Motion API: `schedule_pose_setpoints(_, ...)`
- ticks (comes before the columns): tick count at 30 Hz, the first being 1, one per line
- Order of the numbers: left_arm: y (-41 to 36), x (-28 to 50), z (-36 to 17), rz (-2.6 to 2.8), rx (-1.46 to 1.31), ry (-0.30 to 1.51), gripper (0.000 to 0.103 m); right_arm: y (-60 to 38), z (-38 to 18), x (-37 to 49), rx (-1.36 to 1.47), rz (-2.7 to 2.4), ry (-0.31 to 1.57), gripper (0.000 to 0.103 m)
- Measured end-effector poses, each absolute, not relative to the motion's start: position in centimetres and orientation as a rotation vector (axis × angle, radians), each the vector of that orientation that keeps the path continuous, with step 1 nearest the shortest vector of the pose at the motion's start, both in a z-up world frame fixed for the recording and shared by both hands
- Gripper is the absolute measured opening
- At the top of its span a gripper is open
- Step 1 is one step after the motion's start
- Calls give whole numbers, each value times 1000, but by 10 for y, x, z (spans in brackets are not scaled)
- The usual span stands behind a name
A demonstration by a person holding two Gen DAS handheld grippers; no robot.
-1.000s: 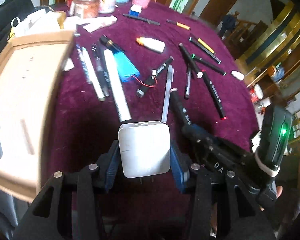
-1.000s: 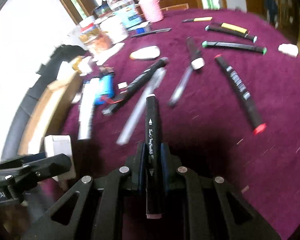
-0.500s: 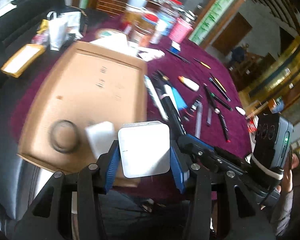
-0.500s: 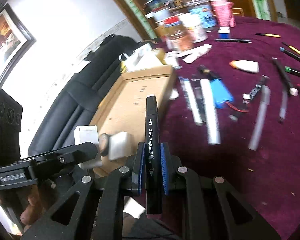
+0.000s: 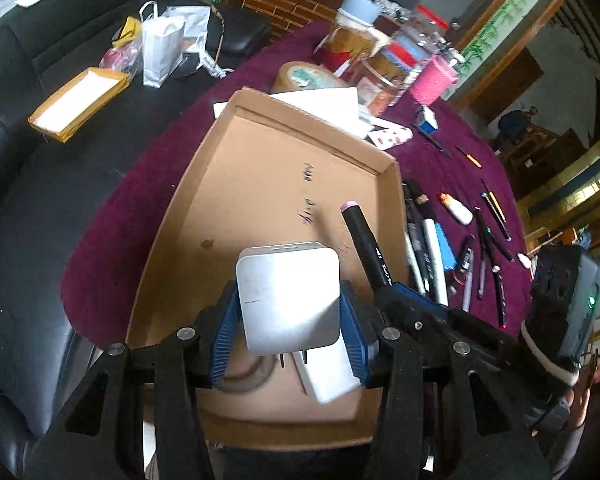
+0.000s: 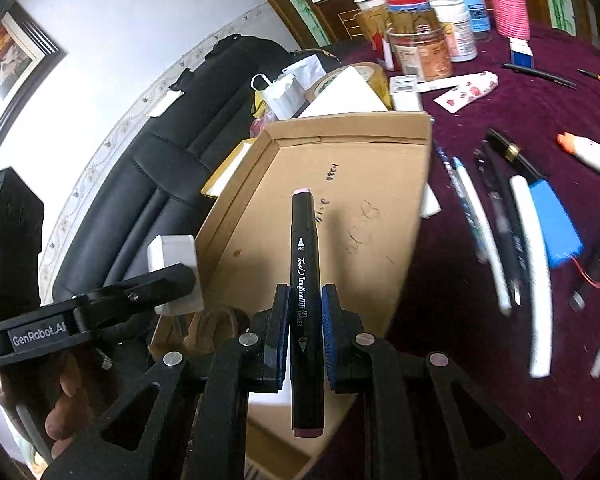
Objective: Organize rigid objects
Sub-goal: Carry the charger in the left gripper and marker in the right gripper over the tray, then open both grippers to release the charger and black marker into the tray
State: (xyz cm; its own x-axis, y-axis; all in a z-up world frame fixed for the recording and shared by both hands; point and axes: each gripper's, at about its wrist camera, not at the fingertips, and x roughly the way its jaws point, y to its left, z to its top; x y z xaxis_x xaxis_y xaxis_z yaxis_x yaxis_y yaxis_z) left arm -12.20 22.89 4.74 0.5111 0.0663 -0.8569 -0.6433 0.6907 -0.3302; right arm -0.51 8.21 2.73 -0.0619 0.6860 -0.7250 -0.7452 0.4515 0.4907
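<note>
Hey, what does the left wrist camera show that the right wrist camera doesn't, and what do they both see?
Only the left wrist view shows the second white block and the dark ring lying in the tray, under the held adapter.

Only the right wrist view shows the framed picture on the wall and the marker's printed lettering.

Both show the shallow brown cardboard tray, the white square plug adapter clamped in the left gripper, the black pink-capped marker clamped in the right gripper, and the pink cup.
</note>
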Motion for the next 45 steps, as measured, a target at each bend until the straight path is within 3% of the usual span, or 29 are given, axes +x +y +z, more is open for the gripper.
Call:
schedule_pose_setpoints(12,262,-98,1,516,-706,1065,46,113,6,2,-119,1149,1172,14)
schedule_pose_setpoints(30,255,-90,-7,538,-635,1125,46,139,-1,-23,-323,1011,1023,14)
schedule_pose_setpoints(35,258,-93,-7,544,-654,1096,54,137,0,-21,-307,1031,1042,15)
schedule_pose_setpoints(37,258,-95,-7,541,-663,1082,56,131,2,-16,-273,1060,1059,19)
schedule_pose_setpoints(39,258,-101,-2,555,-688,1041,56,119,7,-9,-208,1084,1076,37)
schedule_pose_setpoints(41,255,-108,5,554,-704,1010,56,100,17,-4,-130,1124,1063,46)
schedule_pose_setpoints(45,221,-121,33,529,-719,893,56,50,34,0,-22,1201,1021,52)
